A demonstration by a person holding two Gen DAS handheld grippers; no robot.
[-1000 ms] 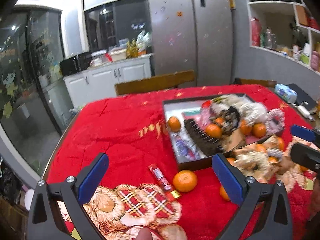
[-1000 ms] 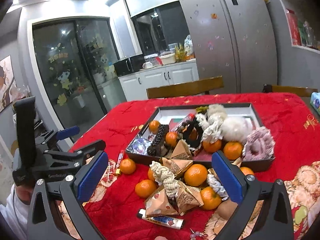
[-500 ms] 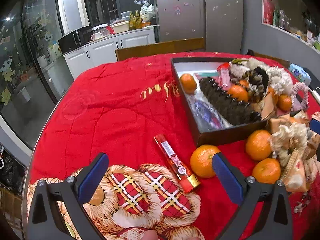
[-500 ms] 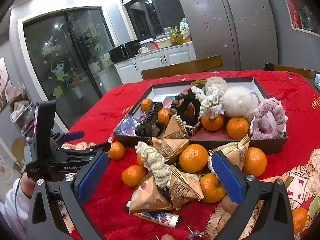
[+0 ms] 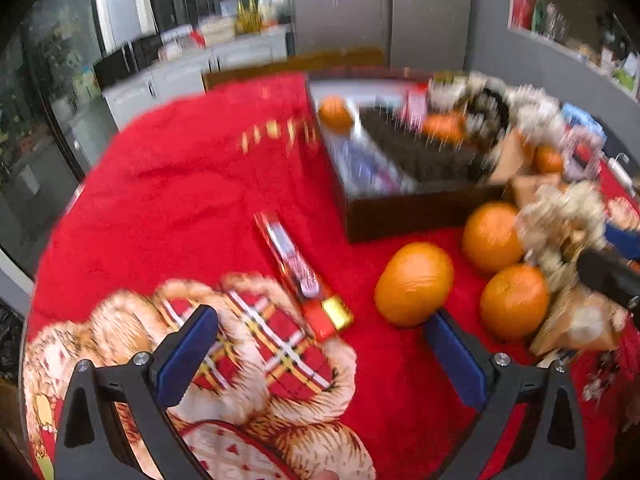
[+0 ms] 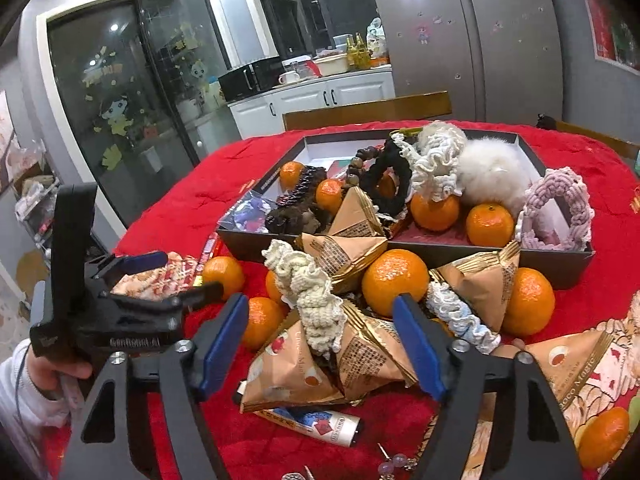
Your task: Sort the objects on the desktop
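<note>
Two hand-held grippers over a round table under a red quilted cloth with a plaid bear print. Left gripper: blue-padded jaws spread wide, nothing pinched; picture blurred. Between and just ahead of its pads lies a slim red foil-wrapped stick with a gold end, flat on the cloth. Round orange mandarin just beside the right-hand pad; two more mandarins further right.

Right gripper: jaws closing, pads not pressing anything. Between them, a pile: cream crocheted scrunchie draped over tan triangular paper snack packets; a larger mandarin just behind. A printed lighter lies below the packets on the cloth.

Dark shallow rectangular tray sits behind the pile, holding mandarins, a black scrunchie, a white fluffy pompom and a pink crocheted ring. Several mandarins and packets lie loose outside it, against its near wall.

A hand in a white sleeve grips the left gripper's handle, at the right wrist view's left edge.
</note>
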